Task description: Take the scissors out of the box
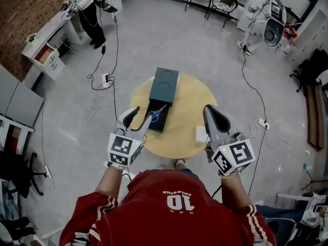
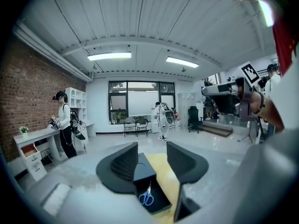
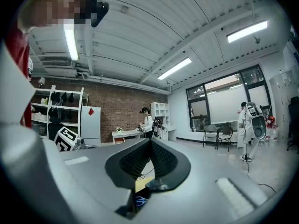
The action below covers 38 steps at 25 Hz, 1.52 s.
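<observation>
Blue-handled scissors [image 1: 156, 114] lie inside an open dark box [image 1: 164, 123] on the left side of a round wooden table [image 1: 192, 106]. The box's dark teal lid [image 1: 165, 83] lies just beyond it. My left gripper [image 1: 141, 116] hovers at the box's near left corner, its jaws open and empty. In the left gripper view the scissors [image 2: 146, 197] show low in the gap of that gripper [image 2: 152, 160]. My right gripper [image 1: 211, 111] is shut over the table's right side, well clear of the box. In the right gripper view its jaws [image 3: 150, 143] meet at the tips.
A small white block [image 1: 201, 134] lies on the table by my right gripper. Cables and a power strip [image 1: 106, 79] run over the floor around the table. A person [image 1: 89, 9] stands at a desk far left; a white robot [image 1: 269, 24] stands far right.
</observation>
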Available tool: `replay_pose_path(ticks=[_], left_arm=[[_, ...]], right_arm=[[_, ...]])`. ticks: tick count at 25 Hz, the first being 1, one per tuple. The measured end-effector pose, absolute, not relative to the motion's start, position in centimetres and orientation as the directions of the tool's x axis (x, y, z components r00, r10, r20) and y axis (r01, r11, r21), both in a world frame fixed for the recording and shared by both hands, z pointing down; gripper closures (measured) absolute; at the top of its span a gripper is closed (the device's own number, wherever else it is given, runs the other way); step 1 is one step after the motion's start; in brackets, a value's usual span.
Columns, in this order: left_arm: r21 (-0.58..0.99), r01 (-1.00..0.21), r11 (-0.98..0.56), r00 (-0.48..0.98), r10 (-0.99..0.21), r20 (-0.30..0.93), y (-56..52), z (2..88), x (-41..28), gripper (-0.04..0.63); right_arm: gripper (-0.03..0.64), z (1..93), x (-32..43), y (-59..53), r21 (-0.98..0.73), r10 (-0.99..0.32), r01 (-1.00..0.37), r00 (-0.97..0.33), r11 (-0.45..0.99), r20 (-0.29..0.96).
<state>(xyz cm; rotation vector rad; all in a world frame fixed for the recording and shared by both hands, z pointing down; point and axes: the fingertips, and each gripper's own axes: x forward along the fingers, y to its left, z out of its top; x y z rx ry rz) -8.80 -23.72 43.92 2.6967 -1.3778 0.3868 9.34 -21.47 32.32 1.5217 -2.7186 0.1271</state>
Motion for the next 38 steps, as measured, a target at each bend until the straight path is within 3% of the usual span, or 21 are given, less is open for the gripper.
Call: replay_pose_path(ticks=[4,18,38], left_arm=[[-0.066,-0.788,-0.612,0.565,-0.761,0.318,-24.5,45.8,-8.7,0.356],[-0.117,-0.729,-0.674,0.534,-0.667,0.519,-27.9,55.8,-7.5,0.355],[-0.115,-0.691,-0.714,0.328,-0.452,0.83,-31.0,75.2,-6.6,0.356]], right_arm=[[0.615,32.9,9.4,-22.2,-0.068,-0.852,-0.855,-0.519,0.515,0.072],[0.615,35.5,9.8,-24.9,-0.089,-0.84,-0.851,-0.526,0.518,0.136],[0.615,39.4,13.3,-29.2,-0.143,-0.805,-0.837,-0.548,0.529,0.227]])
